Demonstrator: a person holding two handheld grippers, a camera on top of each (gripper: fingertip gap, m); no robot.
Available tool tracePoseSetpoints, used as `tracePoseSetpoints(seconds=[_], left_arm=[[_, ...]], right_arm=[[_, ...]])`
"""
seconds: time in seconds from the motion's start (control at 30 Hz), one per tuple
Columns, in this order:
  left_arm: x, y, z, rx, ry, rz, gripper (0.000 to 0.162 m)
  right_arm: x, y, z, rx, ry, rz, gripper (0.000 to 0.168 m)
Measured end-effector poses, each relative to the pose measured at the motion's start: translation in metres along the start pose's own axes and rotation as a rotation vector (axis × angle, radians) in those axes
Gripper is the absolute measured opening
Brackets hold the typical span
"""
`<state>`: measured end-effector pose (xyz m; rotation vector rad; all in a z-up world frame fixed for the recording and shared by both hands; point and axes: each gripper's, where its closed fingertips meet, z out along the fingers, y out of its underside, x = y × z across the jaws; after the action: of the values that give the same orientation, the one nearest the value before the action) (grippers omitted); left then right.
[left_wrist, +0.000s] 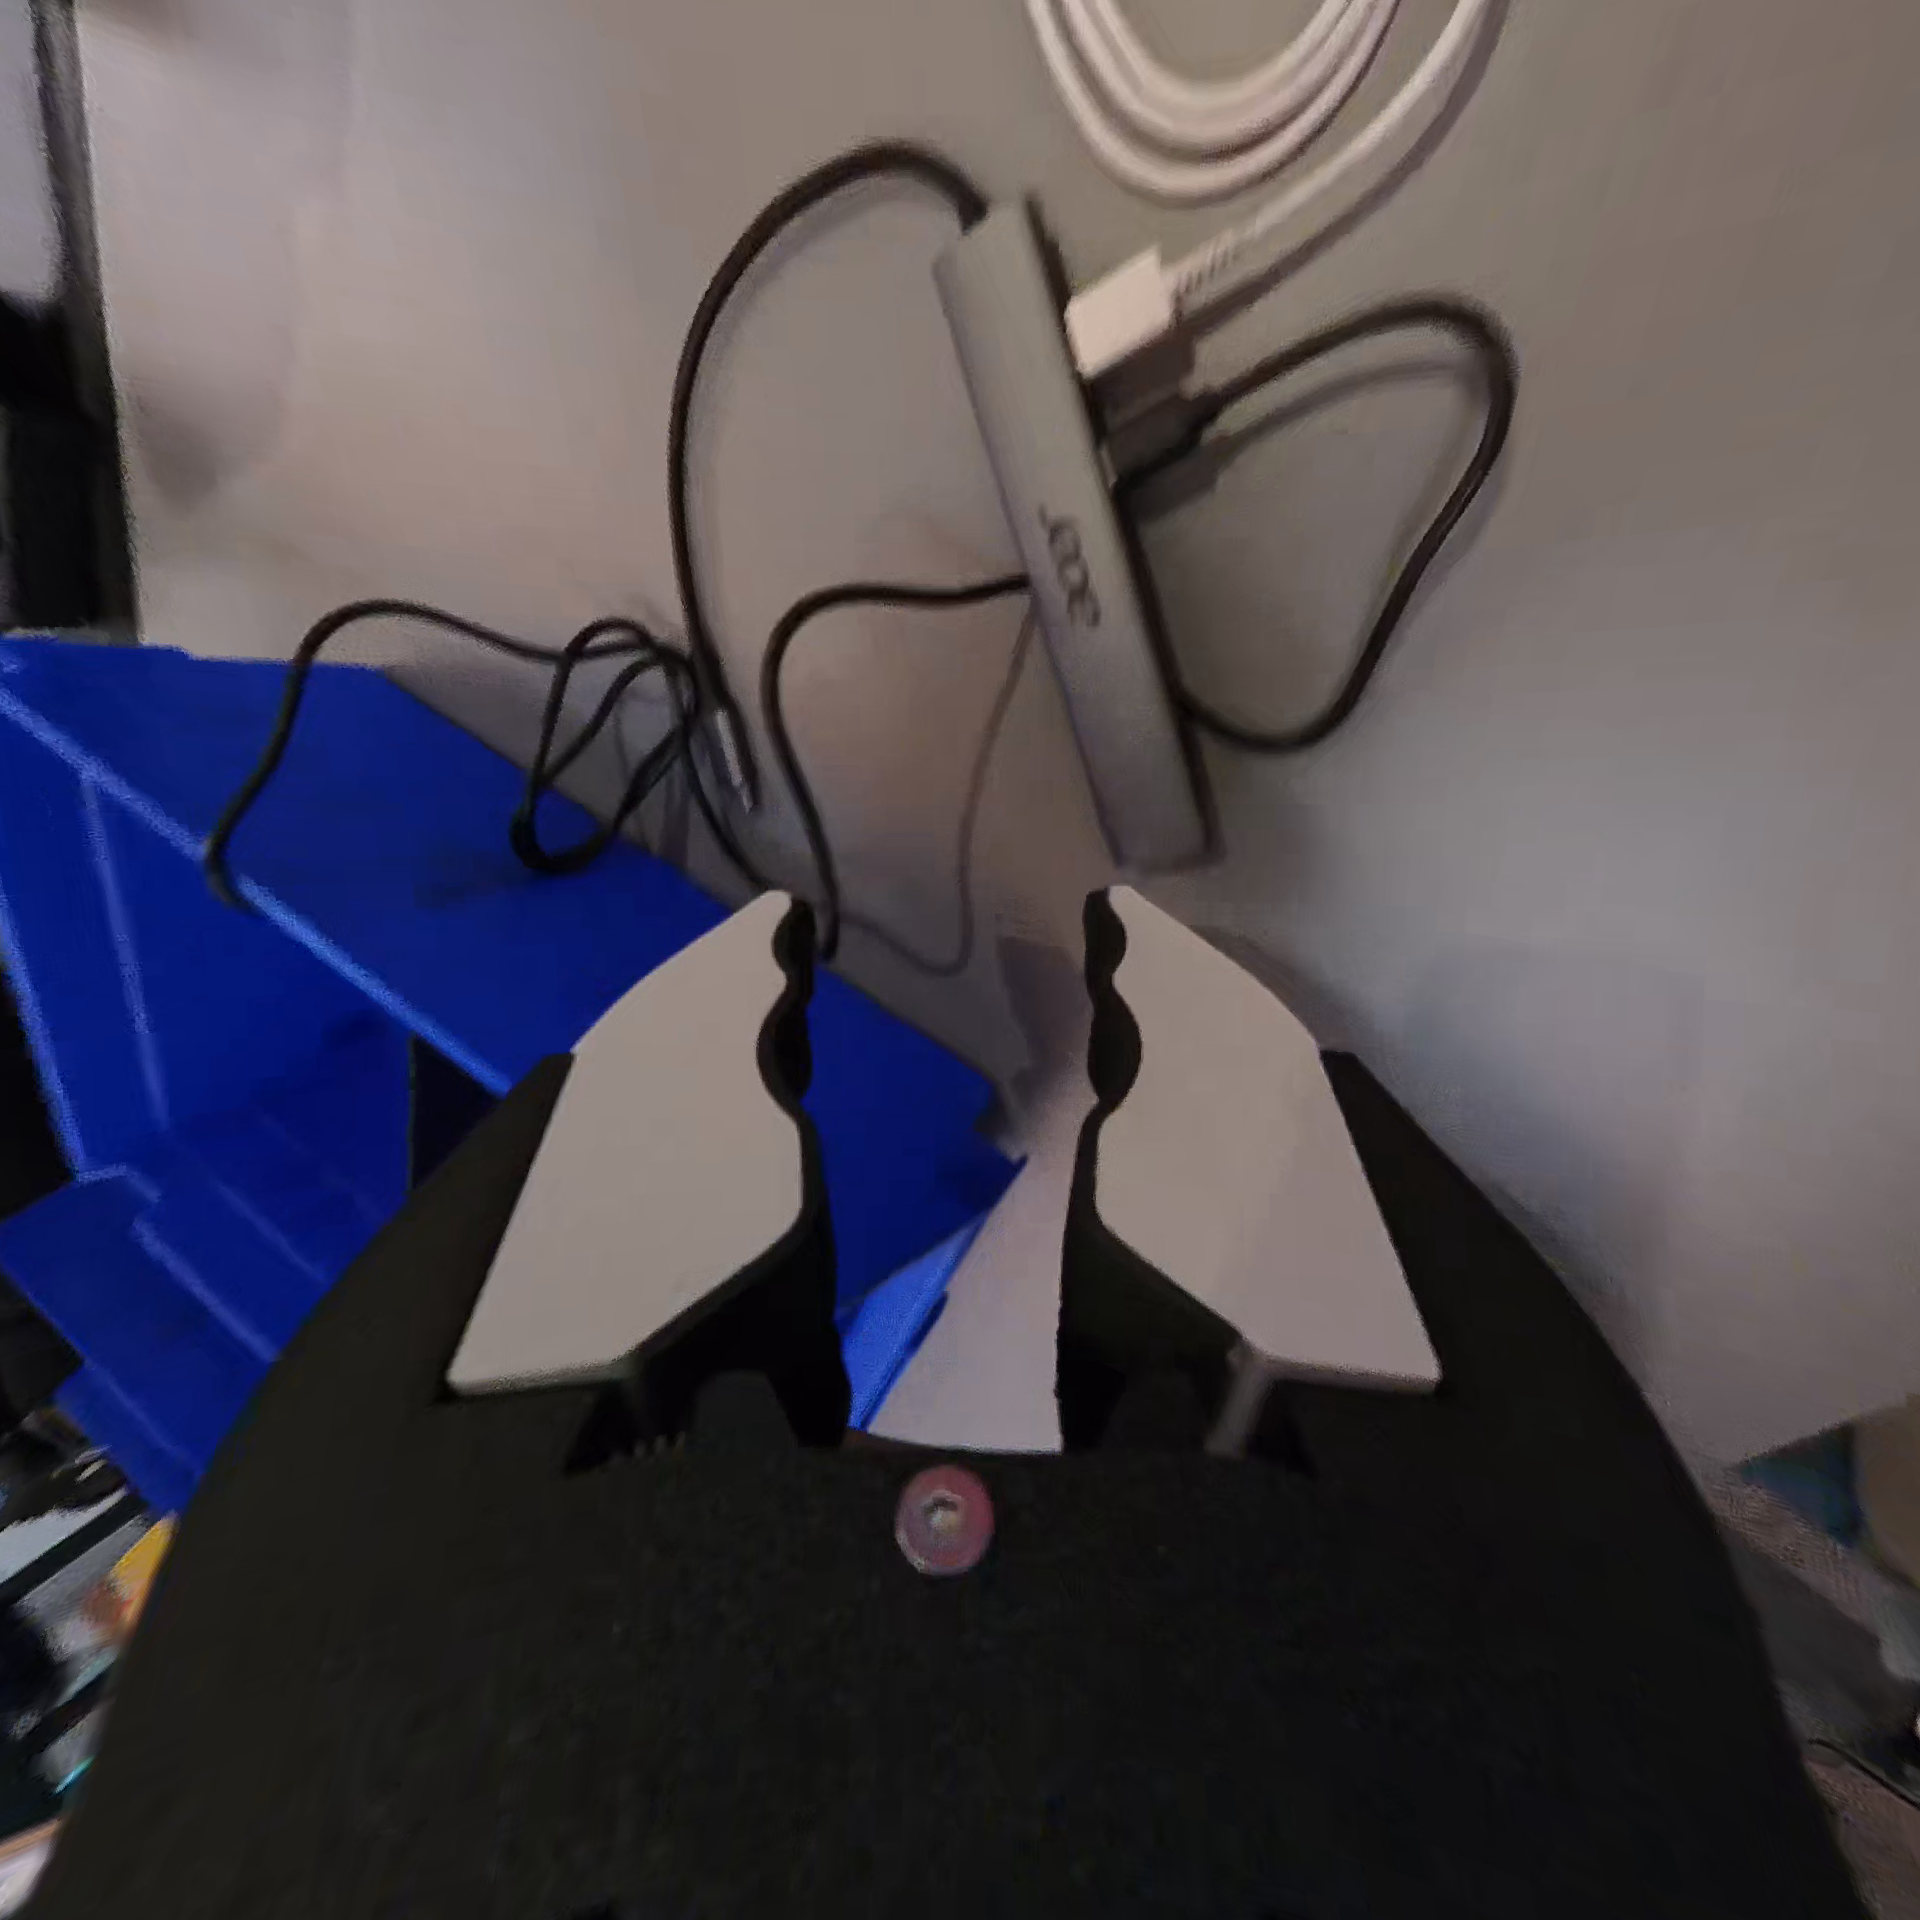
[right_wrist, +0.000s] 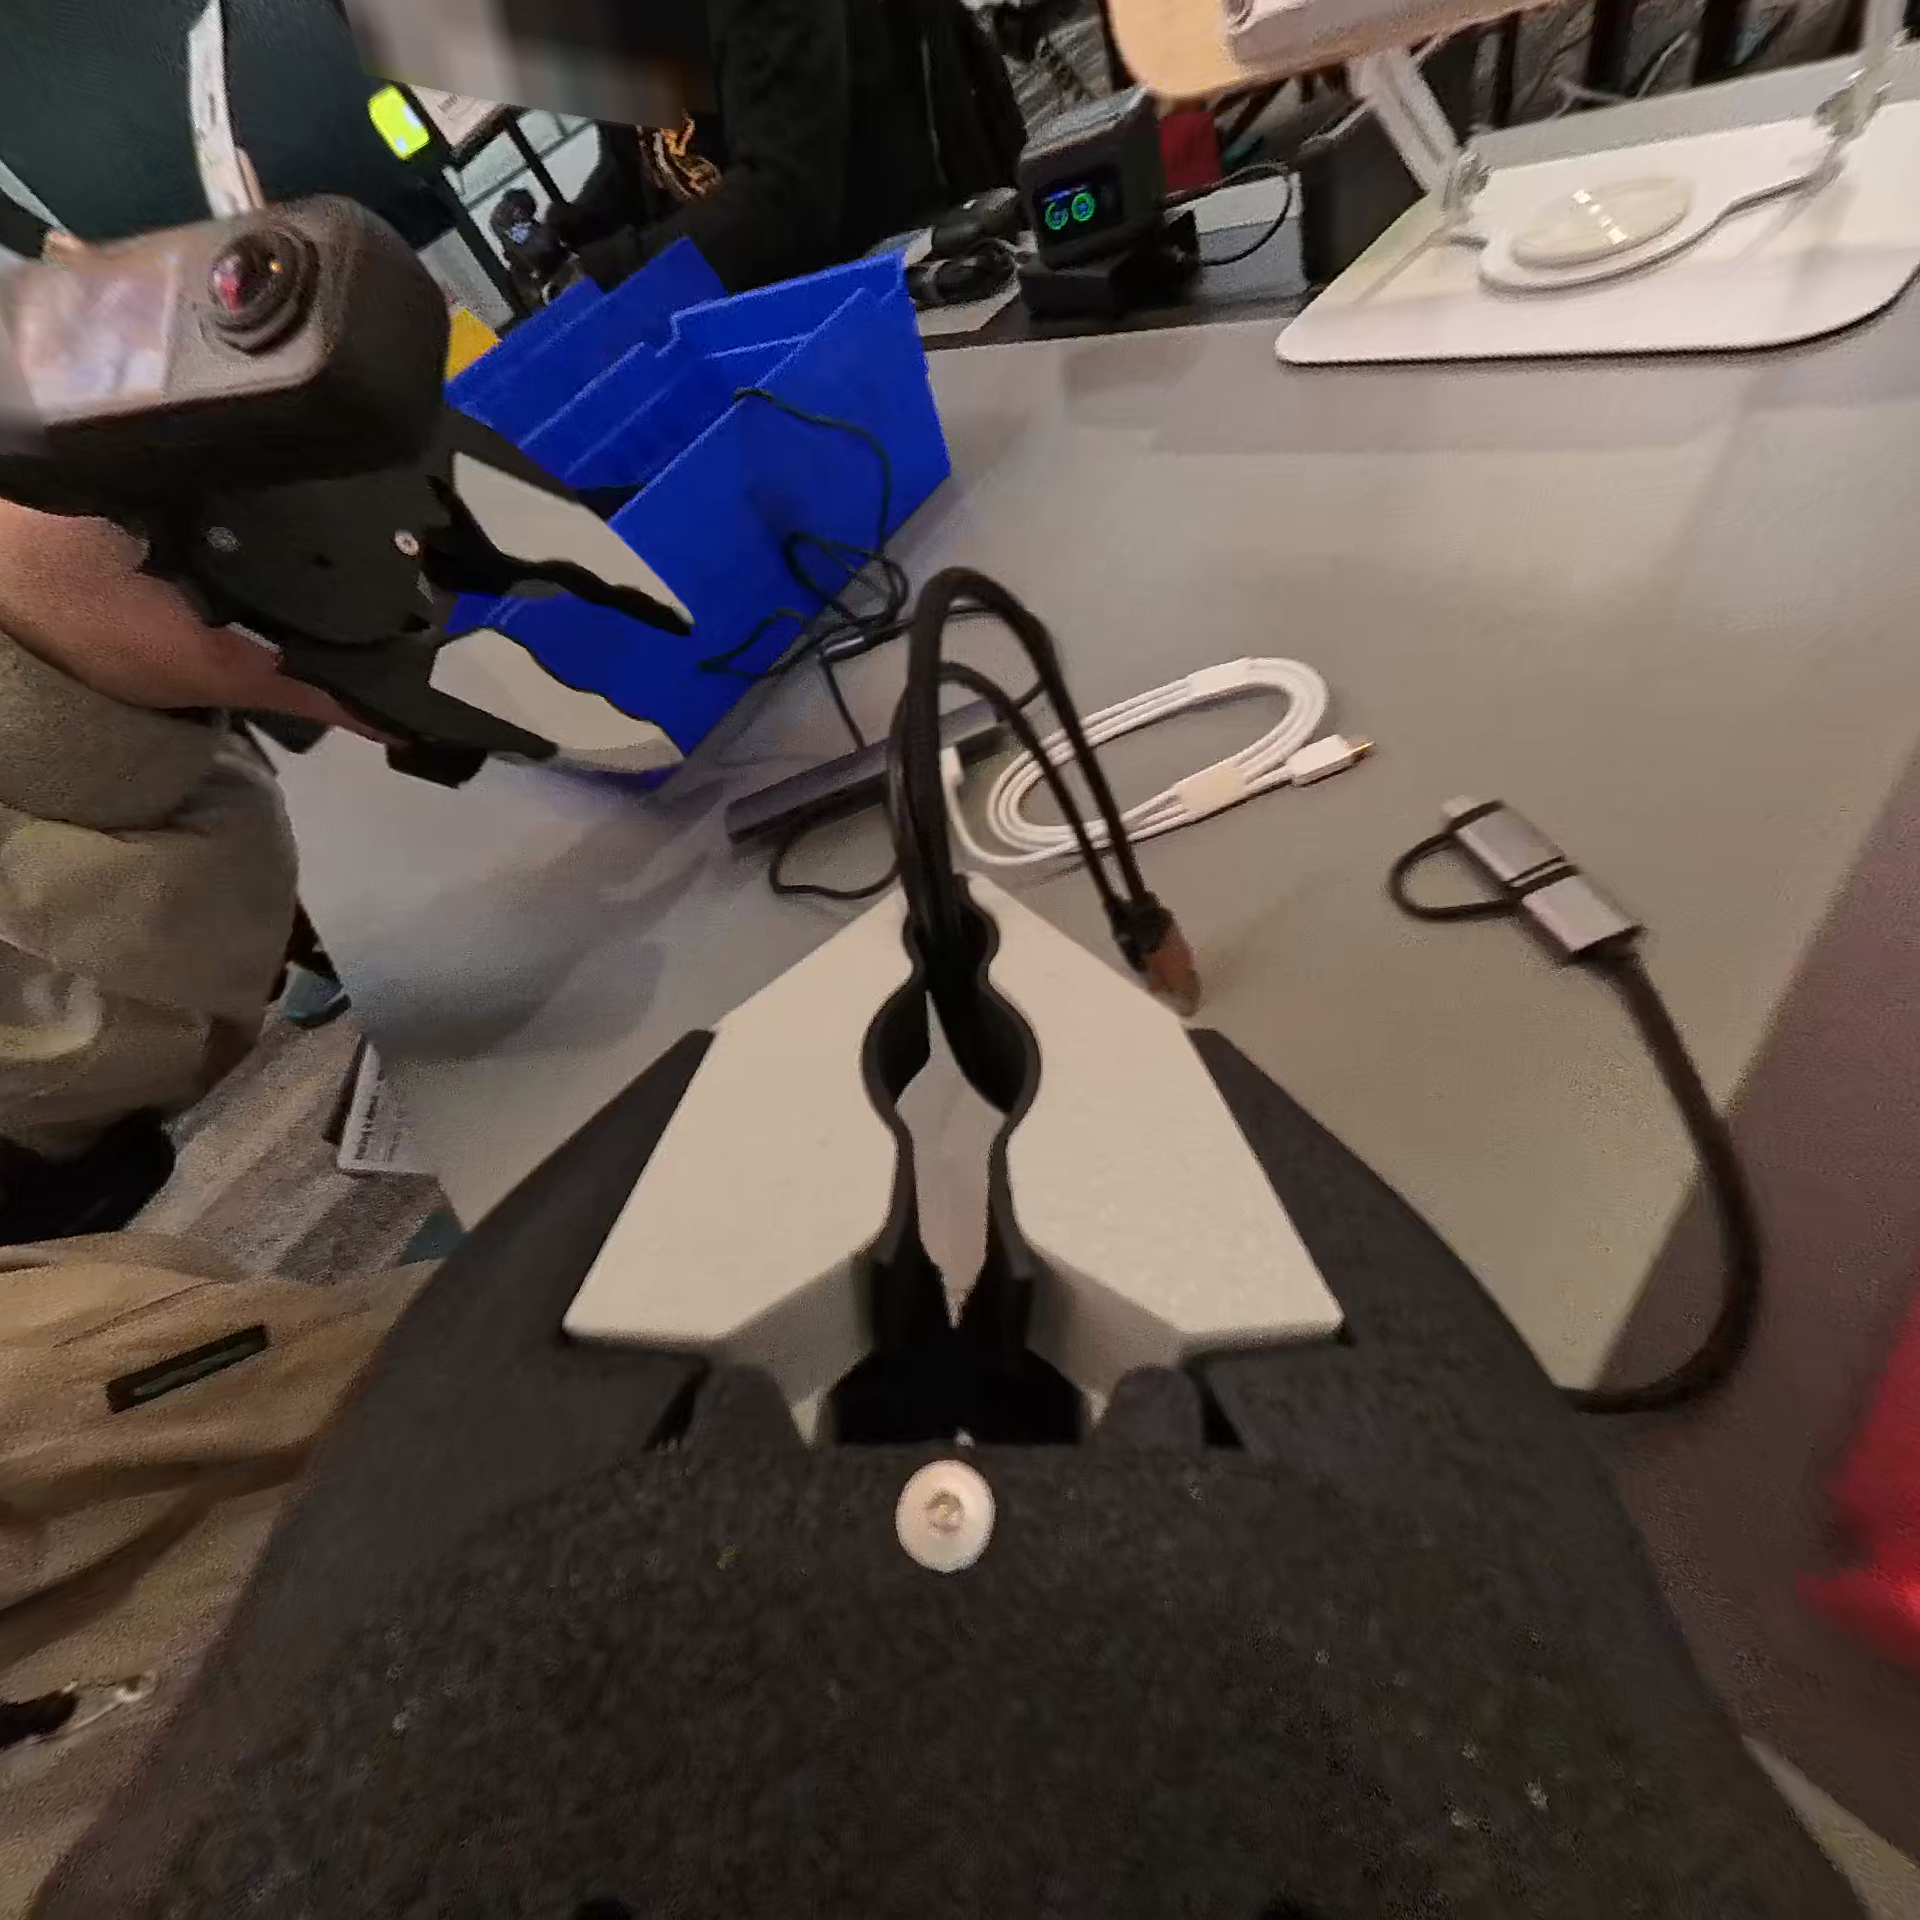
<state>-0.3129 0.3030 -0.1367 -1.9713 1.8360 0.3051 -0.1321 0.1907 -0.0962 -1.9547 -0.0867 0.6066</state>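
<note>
We find the right tongs closed on a black braided cable, folded into a loop that rises from between the tips and arches over; its free end hangs down to the right of the tips, the copper-toned plug pointing down at the grey bench and apparently just clear of it, though we cannot tell for certain. The left tongs stand parted by a clear gap and hold nothing; in the right wrist view they hover above the near corner of the blue bin. Straight ahead of the left tips, just beyond them, lies a grey hub, its long axis running away from the tongs and leaning slightly left at the far end. Plugs enter its right side, one on a white cable coiled further along the bench, the others dark. A thin black cable leaves the hub's far end, curves back toward the left tongs and drapes over the bin's wall. In the right wrist view the hub sits between the bin and the white coil, behind the held loop. Toward the bench's right edge lies a grey adapter on a black lead, which runs off that edge. A white tray occupies the far right corner.
</note>
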Motion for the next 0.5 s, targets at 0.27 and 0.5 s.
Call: tracePoseSetpoints(seconds=[0.27,0.5], left_arm=[[0.073,-0.068,-0.055,0.507,0.248,-0.143,0.042],[0.120,-0.123,-0.034,0.743,0.358,-0.084,0.055]], right_arm=[[-0.020,-0.009,0.008,0.033,-0.076,0.019,0.000],[-0.054,-0.055,0.007,0.023,-0.278,0.069,0.000]])
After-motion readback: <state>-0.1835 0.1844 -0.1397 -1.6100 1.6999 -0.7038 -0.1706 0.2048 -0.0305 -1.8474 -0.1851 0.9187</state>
